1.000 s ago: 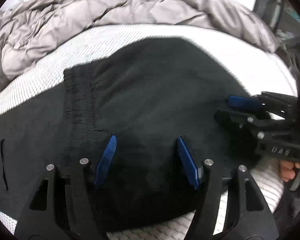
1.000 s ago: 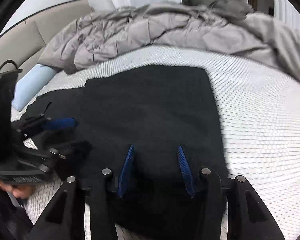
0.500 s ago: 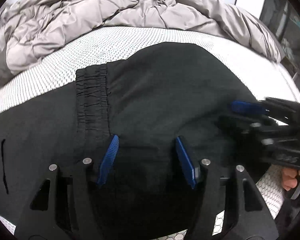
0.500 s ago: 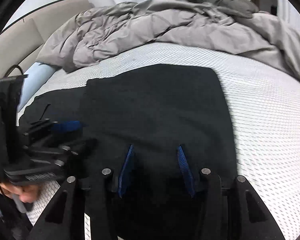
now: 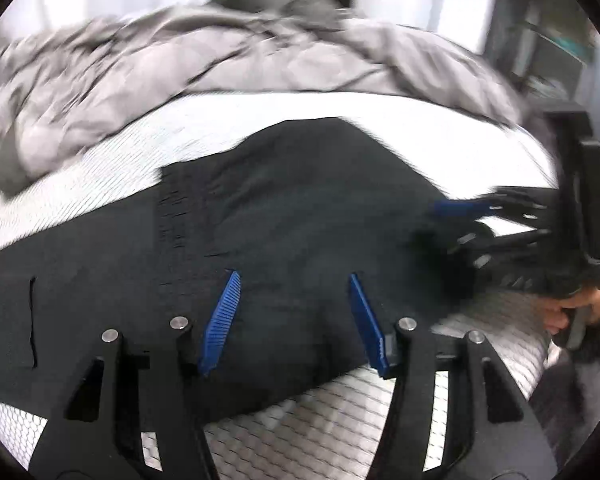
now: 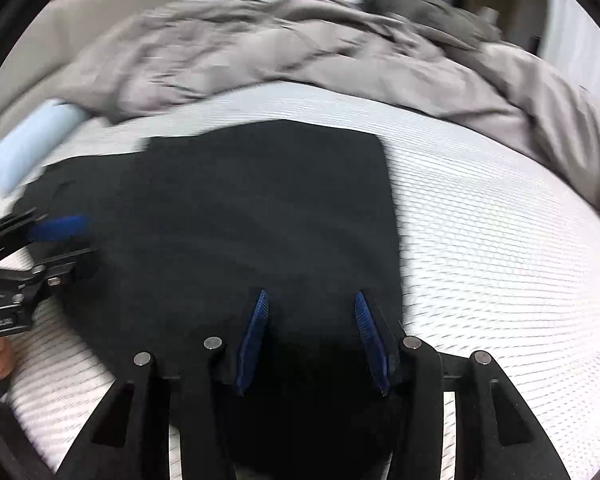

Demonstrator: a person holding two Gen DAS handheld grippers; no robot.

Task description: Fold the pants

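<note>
Pants point(image 5: 300, 220) lie folded on the mattress point(image 6: 500, 240). My left gripper point(image 5: 292, 316) is closing over the near edge; right gripper point(image 6: 312, 340) straddles it too; actual grip I cannot tell.

Motion blur smears the grey duvet point(image 5: 204, 64) and the pale blue pillow point(image 6: 28, 144); the black pants point(image 5: 300, 216) run off the left edge, and the right gripper point(image 5: 460, 224) is a dark smear, its jaws unreadable there
</note>
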